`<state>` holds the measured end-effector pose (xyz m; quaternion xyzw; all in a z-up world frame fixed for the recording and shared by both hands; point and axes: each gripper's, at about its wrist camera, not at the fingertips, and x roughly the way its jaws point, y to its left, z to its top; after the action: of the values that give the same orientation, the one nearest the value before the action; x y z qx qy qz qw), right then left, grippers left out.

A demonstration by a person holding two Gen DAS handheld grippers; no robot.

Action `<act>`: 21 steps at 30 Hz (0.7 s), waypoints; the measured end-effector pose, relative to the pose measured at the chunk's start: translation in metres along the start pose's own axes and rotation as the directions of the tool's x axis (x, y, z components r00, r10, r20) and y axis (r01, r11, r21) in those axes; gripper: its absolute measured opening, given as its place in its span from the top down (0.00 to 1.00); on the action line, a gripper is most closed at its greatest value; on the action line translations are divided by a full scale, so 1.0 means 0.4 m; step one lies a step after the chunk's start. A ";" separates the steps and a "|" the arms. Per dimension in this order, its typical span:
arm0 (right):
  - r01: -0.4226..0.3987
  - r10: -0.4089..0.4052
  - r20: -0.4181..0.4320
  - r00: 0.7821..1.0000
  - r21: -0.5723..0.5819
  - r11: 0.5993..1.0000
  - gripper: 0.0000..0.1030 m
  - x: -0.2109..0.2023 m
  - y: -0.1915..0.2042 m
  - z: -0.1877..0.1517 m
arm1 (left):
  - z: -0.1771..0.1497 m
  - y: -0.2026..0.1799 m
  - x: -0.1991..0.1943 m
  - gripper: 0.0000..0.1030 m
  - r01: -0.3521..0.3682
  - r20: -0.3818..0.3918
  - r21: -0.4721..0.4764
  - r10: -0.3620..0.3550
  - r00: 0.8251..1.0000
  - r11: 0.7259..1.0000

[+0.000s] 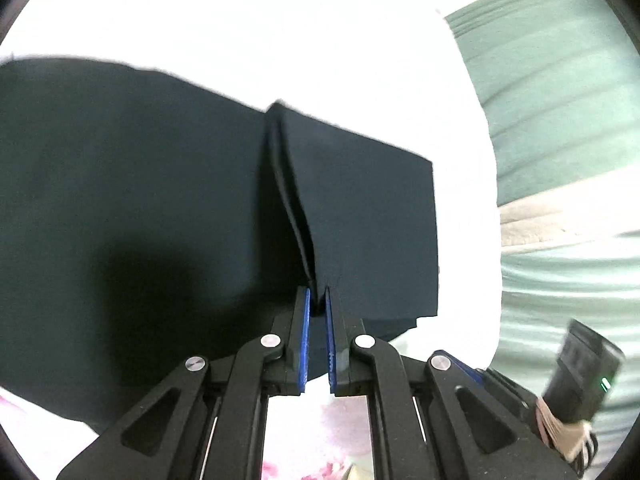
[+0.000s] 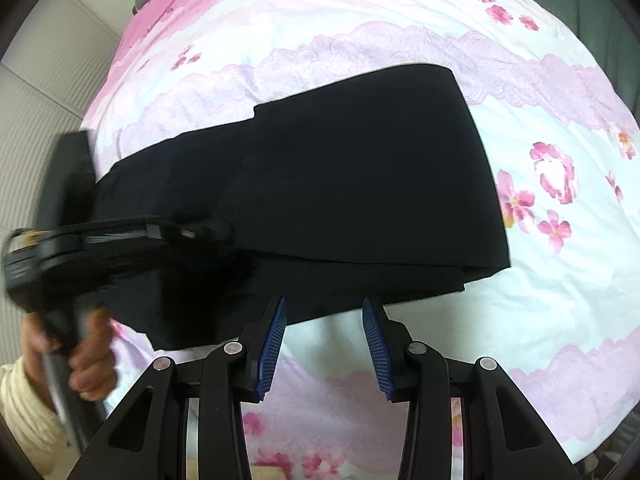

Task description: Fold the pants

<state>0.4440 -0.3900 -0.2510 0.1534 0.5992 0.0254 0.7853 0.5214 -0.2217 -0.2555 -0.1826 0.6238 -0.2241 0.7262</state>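
Blue ribbed fingers (image 1: 306, 332) of the left gripper (image 1: 319, 300), a black linkage tool, are pinched together on a raised ridge of the dark, near-black fabric pants (image 1: 160, 208), with the cloth pulled up into a tented fold that runs away from the tips. To either side of that ridge the garment slopes down in flat panels, and several stacked layer edges show at its lower right corner.

From the right wrist camera the pants (image 2: 340, 184) lie folded into a broad stacked slab on a white bedspread with pink flowers and lilac lace bands (image 2: 560, 280). One short end is a neat straight edge toward the right, and a stepped layer edge shows along the far side. The right gripper (image 2: 324, 312), of the same black build with blue pads, hangs just beside the near edge of the slab with its fingers (image 2: 376, 344) standing apart and nothing between them; only bedspread shows in the gap.

At the left of that view a hand (image 2: 90, 356) with a cream knitted sleeve (image 2: 24, 404) grasps the handle of the left gripper, which is blurred and reaches over the left part of the garment. Pale green pleated cloth (image 1: 560, 100) shows beyond the bed in the left wrist view.
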 end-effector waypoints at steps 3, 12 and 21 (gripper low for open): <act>-0.014 0.014 0.016 1.000 -0.008 1.000 0.60 -0.024 0.013 -0.008 | -0.019 0.000 -0.086 0.92 -0.036 0.069 0.042 0.034 0.997 0.998; -0.025 0.027 0.019 0.999 -0.079 0.997 0.60 -0.042 0.072 -0.035 | -0.089 0.128 -0.067 0.92 -0.171 0.015 0.034 0.171 0.985 0.985; -0.013 0.013 0.004 1.000 -0.120 0.993 0.60 -0.028 0.111 -0.037 | -0.076 0.144 -0.006 0.91 -0.203 -0.009 0.065 0.204 0.979 0.977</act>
<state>0.4331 -0.3471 -0.2319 0.1100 0.5936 0.0661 0.7944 0.4968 -0.1718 -0.2897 -0.0930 0.6376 -0.1697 0.7457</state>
